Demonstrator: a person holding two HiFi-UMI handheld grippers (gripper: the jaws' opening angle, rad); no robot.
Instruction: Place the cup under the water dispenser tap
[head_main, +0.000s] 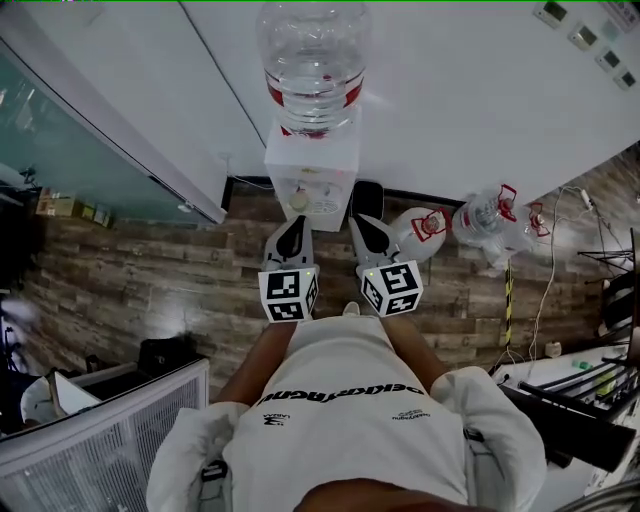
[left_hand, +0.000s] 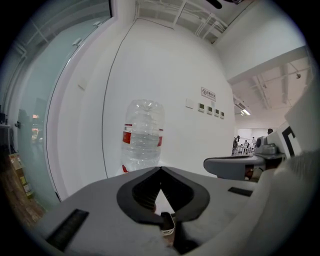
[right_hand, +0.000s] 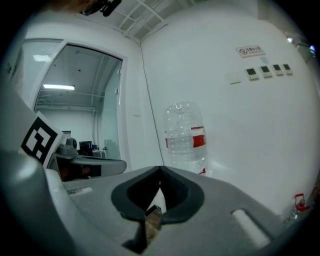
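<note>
Your left gripper (head_main: 292, 228): jaws shut tight, holding nothing
Your right gripper (head_main: 366, 228): jaws shut tight, holding nothing
Water dispenser (head_main: 312, 172): by the white wall, just ahead of your grippers, big bottle (head_main: 312, 60) on top

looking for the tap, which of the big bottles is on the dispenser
The bottle standing neck-down on the white dispenser by the wall. The other bottles lie on their sides on the floor, to its right in the head view.

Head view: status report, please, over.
Left hand-held gripper shut, empty; right hand-held gripper same. No cup in view. Dispenser ahead, spare bottles on floor right.
</note>
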